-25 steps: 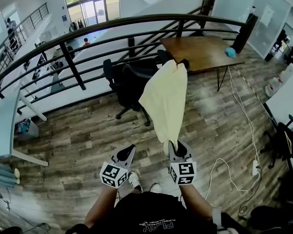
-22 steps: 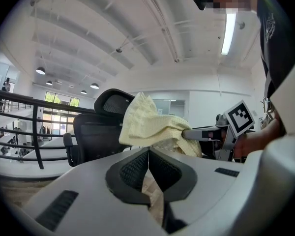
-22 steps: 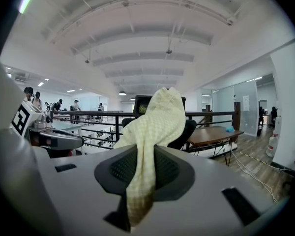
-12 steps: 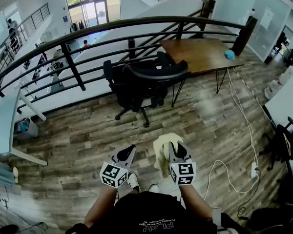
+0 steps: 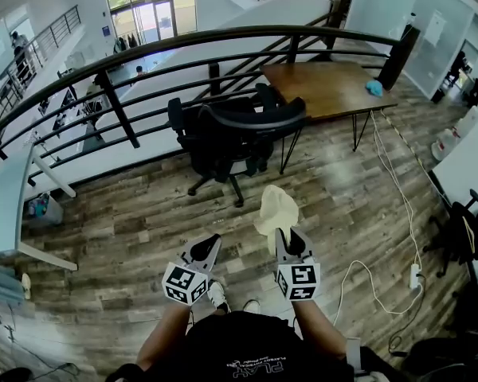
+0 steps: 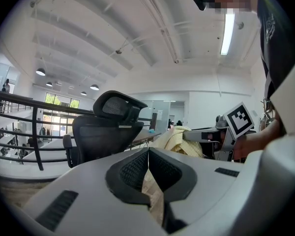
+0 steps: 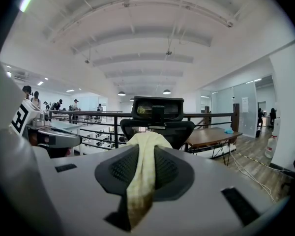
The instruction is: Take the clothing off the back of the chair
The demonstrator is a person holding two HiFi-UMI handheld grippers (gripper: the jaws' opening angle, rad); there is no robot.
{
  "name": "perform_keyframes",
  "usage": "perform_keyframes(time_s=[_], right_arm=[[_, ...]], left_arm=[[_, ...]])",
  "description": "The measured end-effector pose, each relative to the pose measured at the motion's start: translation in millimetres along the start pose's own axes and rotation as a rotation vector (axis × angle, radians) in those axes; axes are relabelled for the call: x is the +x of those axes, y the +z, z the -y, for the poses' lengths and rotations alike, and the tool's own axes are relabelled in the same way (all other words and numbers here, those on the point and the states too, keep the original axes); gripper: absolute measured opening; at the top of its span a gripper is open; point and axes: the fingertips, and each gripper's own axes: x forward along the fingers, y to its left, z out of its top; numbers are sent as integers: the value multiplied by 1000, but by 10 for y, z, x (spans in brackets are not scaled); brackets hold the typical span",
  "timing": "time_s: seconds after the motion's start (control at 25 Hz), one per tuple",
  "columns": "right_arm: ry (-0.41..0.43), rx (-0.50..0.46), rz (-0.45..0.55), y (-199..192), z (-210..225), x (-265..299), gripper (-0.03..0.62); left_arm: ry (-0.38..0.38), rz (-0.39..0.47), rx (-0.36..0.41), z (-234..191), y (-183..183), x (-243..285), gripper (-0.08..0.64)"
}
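The right gripper (image 5: 284, 237) is held out ahead of the person on a forearm kept close to the body, pointed almost level, and its 2 jaws are clamped on a strip of the pale yellow garment (image 5: 276, 211). The left gripper (image 5: 209, 247) is held just beside it at the same height, pointed the same way, with its 2 jaws pressed together and nothing caught between the pads. The garment is bunched into a loose lump that rises from the right jaws' tips, and a narrow fold of it is drawn back between the pads. It is seen over bare wooden floor (image 5: 127, 221), clear of the black office chair (image 5: 231, 138), whose back is uncovered. Open floor lies between the grippers and the chair. The chair is backed by a dark metal railing (image 5: 143, 50), and a wooden table (image 5: 327, 86) stands to its right along that railing. A white cable (image 5: 382, 277) is trailed over the floor to the right of the right gripper.
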Motion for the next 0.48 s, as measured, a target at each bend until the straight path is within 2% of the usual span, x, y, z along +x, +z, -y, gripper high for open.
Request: perform_keyframes(time_s=[0.48], right_arm=[[-10,-15,0,8,51,78,76]], left_arm=[[1,-6,4,-62,0,54,14]])
